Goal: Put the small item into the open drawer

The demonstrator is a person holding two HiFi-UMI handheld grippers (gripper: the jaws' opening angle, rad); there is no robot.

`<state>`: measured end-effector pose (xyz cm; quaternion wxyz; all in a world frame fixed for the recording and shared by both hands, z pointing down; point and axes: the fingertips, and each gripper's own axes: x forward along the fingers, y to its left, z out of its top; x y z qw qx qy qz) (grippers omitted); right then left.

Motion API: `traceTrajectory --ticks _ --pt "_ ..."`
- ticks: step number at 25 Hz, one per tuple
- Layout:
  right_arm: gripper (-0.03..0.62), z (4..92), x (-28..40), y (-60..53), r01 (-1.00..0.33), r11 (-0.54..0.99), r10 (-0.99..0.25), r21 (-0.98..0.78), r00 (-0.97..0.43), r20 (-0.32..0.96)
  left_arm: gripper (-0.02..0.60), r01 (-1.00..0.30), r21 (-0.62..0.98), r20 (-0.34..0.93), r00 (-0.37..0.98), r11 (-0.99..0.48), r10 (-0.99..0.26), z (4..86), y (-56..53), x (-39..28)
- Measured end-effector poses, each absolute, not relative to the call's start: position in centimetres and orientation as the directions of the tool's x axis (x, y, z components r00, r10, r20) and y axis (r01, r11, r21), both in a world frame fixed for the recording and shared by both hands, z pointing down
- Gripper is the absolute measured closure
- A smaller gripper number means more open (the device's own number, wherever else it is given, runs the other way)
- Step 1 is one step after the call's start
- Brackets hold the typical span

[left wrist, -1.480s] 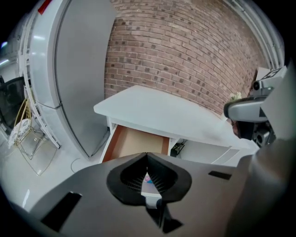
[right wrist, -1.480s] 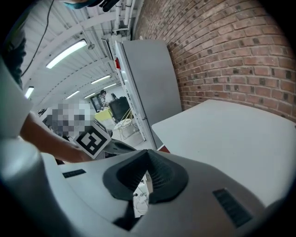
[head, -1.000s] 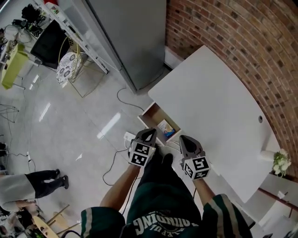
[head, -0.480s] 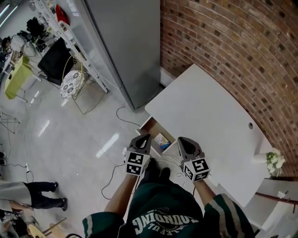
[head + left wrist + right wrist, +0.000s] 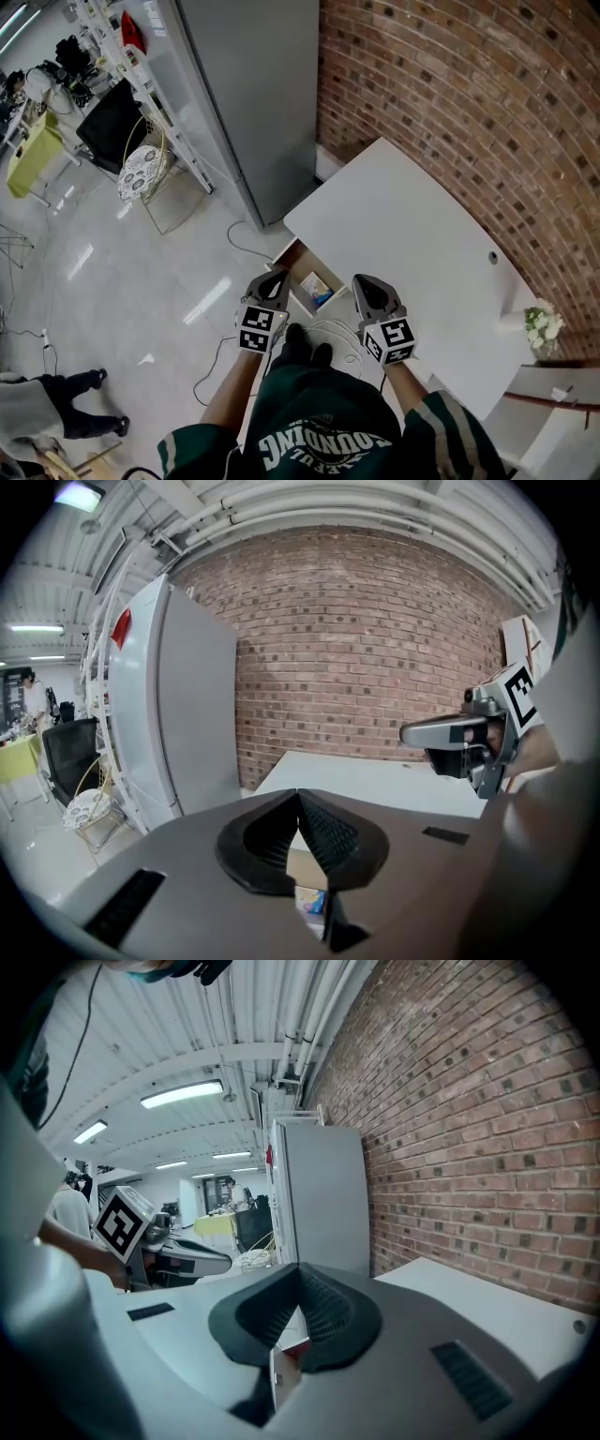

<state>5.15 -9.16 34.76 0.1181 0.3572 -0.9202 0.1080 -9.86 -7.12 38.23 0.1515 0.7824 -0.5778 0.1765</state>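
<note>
The open drawer [image 5: 292, 257] sticks out from the near left corner of the white table [image 5: 403, 225]. A small blue and white item [image 5: 316, 289] lies inside it. Both grippers hover side by side just short of the drawer, level and pointing forward. My left gripper [image 5: 277, 278] is shut with nothing between its pads [image 5: 319, 829]; the blue item [image 5: 314, 902] shows below through the gap. My right gripper [image 5: 360, 282] also has its pads [image 5: 317, 1307] together. A white and red bit [image 5: 279, 1372] shows under them; I cannot tell what it is.
A tall grey fridge [image 5: 258, 94] stands left of the table against the brick wall [image 5: 469, 112]. White cables [image 5: 239, 234] trail over the glossy floor. A small vase of flowers [image 5: 538, 323] sits at the table's right end. A chair [image 5: 141, 164] and a person's legs [image 5: 66, 408] are at the left.
The head view has pulled back and swung, so table and drawer look smaller and sit lower left. Both grippers stayed shut and drifted slightly left with it.
</note>
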Motion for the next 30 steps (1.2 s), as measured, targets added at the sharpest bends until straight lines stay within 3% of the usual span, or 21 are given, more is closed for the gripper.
traceTrajectory --ticks 30 --pt "0.571 35.6 5.5 -7.0 -0.674 0.73 -0.616 -0.113 -0.72 0.319 0.566 -0.955 0.038 0.456 0.28 -0.296 -0.845 38.5 -5.4 -9.5"
